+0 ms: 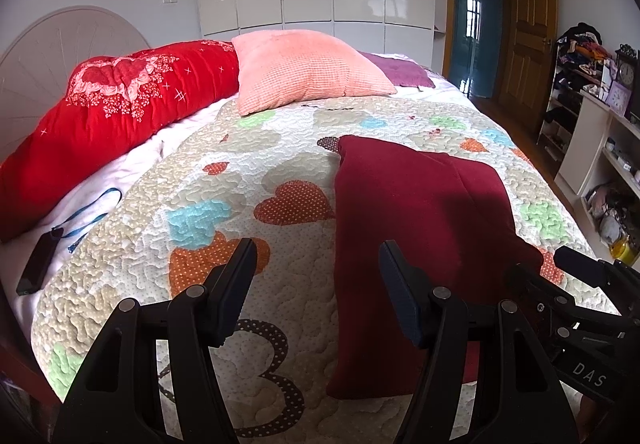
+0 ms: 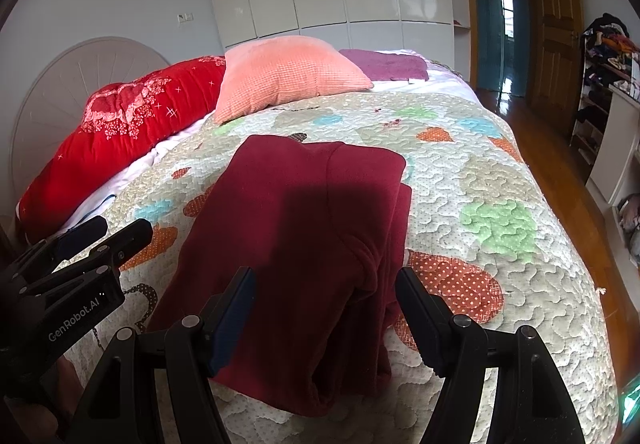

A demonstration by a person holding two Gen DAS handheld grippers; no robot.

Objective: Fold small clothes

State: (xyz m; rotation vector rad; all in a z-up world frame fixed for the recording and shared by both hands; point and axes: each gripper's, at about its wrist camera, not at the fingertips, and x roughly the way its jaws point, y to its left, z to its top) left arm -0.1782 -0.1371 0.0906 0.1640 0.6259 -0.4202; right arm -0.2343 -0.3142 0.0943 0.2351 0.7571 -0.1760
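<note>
White lettering on the body of the left gripper point(image 1: 316, 276) reads "GenRobot.AI", seen from the right wrist view; on the right gripper point(image 2: 326, 304), seen from the left wrist view, only "DAS" can be read, the rest cut off. A dark dotted "3" point(image 1: 268, 372) is stitched into the quilt point(image 1: 248, 180) near the bed's front edge, partly behind the left gripper's fingers.

The dark red garment point(image 2: 304, 228) lies folded into a long shape on the quilt, running away from the front edge toward the pillows. A shadow falls across its middle, and I cannot tell how many layers it has or what kind of clothing it is. Both grippers stand wide apart and hold nothing: the left one hovers over bare quilt just left of the garment, the right one over the garment's near end, not pressing it.

Behind lie a red floral bolster point(image 1: 108, 116), a pink cushion point(image 1: 304, 68) and a purple cloth point(image 2: 386, 65). A black device with a blue lanyard point(image 1: 38, 264) lies on the sheet at left. Cluttered shelves point(image 1: 580, 72) with 2 clocks stand at right, their contents too small to make out.
</note>
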